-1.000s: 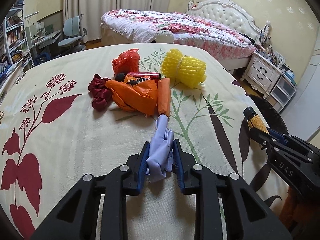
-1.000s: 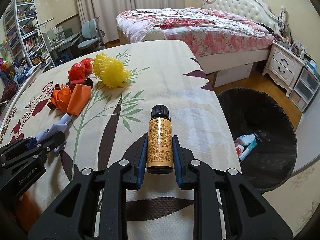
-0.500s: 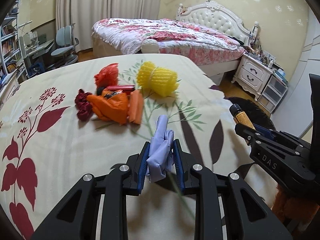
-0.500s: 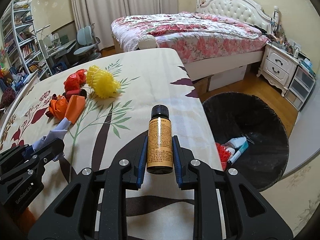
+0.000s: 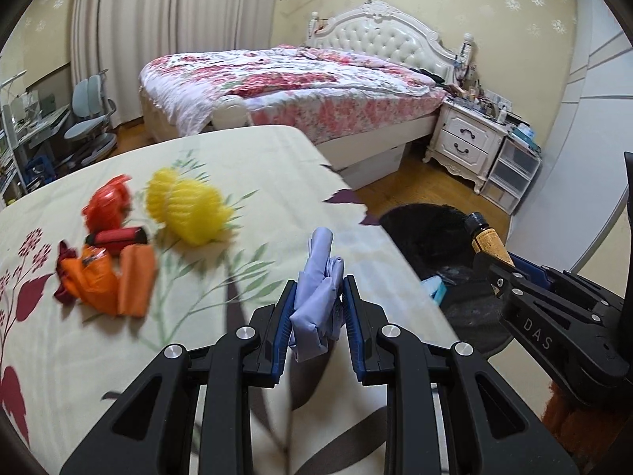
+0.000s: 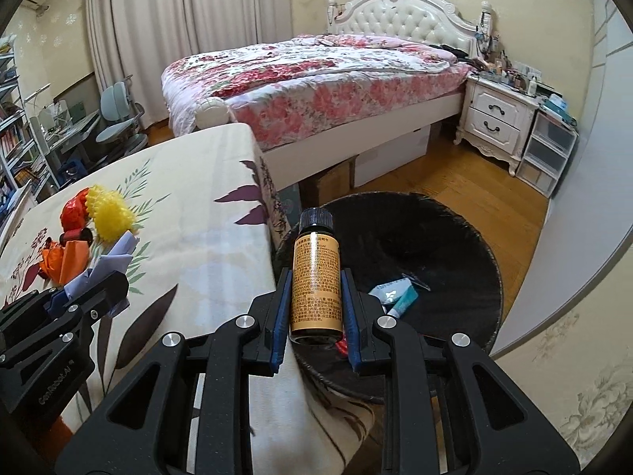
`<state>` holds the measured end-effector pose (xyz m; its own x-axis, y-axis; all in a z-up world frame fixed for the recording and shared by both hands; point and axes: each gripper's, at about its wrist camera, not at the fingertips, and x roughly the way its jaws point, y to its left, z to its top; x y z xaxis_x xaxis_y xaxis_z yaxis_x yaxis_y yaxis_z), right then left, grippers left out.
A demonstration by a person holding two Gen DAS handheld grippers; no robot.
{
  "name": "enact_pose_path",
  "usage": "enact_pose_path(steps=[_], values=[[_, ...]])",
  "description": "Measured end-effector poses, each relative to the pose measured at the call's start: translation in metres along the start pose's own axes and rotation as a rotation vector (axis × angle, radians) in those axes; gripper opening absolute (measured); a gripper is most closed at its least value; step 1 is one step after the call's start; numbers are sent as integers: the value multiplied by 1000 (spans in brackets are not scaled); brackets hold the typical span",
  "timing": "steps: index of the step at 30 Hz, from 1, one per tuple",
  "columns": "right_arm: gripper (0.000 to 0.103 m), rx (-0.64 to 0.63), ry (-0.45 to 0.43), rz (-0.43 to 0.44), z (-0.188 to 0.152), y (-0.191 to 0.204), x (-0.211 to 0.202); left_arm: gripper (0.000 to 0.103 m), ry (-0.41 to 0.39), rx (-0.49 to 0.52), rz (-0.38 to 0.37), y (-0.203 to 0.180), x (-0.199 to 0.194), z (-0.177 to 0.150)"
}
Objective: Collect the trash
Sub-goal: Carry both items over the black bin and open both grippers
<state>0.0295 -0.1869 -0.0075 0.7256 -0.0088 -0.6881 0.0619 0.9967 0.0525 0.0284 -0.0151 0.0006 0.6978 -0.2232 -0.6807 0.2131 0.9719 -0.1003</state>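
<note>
My left gripper [image 5: 316, 316] is shut on a crumpled pale blue wrapper [image 5: 318, 297] and holds it above the right part of the floral table [image 5: 257, 166]. My right gripper [image 6: 315, 308] is shut on a brown bottle with an orange label [image 6: 315, 281], held over the near rim of the black trash bin [image 6: 435, 237]. The bin [image 5: 427, 233] holds a few pieces of trash [image 6: 395, 291]. On the table lie a yellow foam net [image 5: 186, 206], a red bag [image 5: 107, 202], orange wrappers [image 5: 114, 281] and a red tube [image 5: 118, 235].
The table's right edge [image 6: 269, 237] runs beside the bin. A bed [image 6: 316, 75] stands behind, a white nightstand [image 6: 498, 118] and plastic drawers [image 6: 550, 150] at the right, a desk chair [image 6: 114, 118] at the left. The floor is wooden [image 6: 455, 174].
Both grippers have swung right with their loads. The bottle has moved from above the table to over the bin's rim. The blue wrapper is nearer the table's right edge.
</note>
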Motion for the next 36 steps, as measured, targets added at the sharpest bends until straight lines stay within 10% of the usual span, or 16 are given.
enact_pose_path(steps=[24,29,36], values=[[23,103,32,-85,5,-75,47,27,82,136,-30,-79,86,30],[26,118,26,-101,4,-81,48,64,73,127,-14,-78,86,33],[50,142,-4,-141,3,-88,40,79,72,75,-8,-67,84,37]])
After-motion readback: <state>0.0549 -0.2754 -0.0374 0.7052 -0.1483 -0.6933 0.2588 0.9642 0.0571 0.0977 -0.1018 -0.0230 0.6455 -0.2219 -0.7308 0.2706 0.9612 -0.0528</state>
